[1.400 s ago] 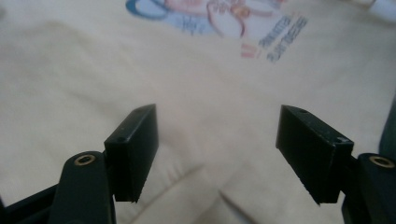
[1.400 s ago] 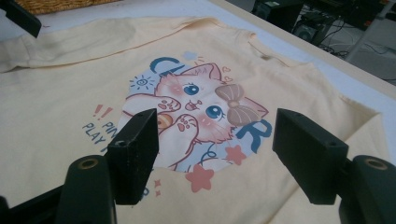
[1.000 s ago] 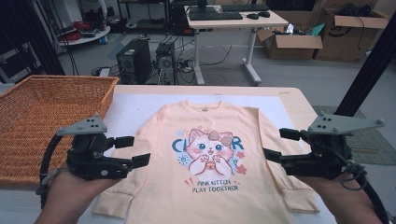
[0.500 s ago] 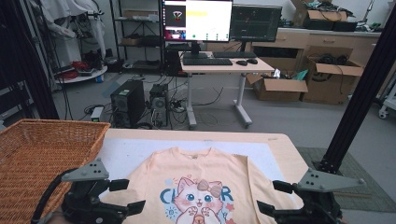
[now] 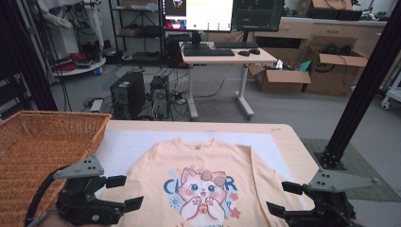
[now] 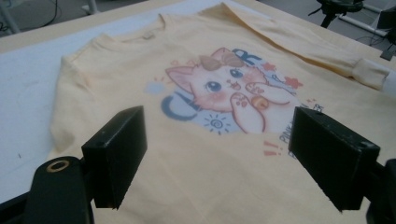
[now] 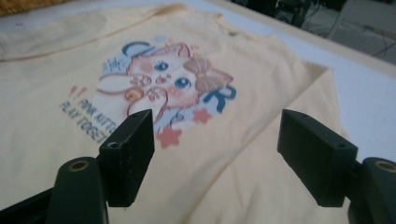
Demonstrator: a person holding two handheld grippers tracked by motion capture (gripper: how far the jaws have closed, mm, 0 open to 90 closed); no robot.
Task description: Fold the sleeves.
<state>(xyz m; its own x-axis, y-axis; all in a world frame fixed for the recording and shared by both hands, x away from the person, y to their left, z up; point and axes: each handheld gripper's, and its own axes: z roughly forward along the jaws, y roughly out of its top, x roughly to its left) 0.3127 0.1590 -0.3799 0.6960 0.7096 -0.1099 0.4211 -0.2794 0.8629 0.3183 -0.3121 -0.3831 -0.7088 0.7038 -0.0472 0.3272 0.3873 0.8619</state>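
Observation:
A peach long-sleeved shirt (image 5: 203, 165) with a pink kitten print lies flat, front up, on the white table cover. My left gripper (image 5: 126, 192) hovers at the shirt's left sleeve, pointing toward the print. In the left gripper view its jaws (image 6: 224, 154) stand wide apart above the shirt (image 6: 196, 42), holding nothing. My right gripper (image 5: 282, 198) hovers by the right sleeve, facing inward. In the right gripper view it is open (image 7: 223, 154) over the shirt (image 7: 261, 60). Its jaws have just closed a little, with no cloth between them.
A wicker basket (image 5: 47, 142) stands on the table's left side. A bare strip of white cover (image 5: 132, 146) lies behind the shirt. A black frame post (image 5: 359, 104) rises at the right. Beyond the table are a desk (image 5: 227, 54), computer towers and cardboard boxes.
The high view has tilted up, showing more of the room and less of the table. Both grippers now sit lower in the picture. The shirt lies as before.

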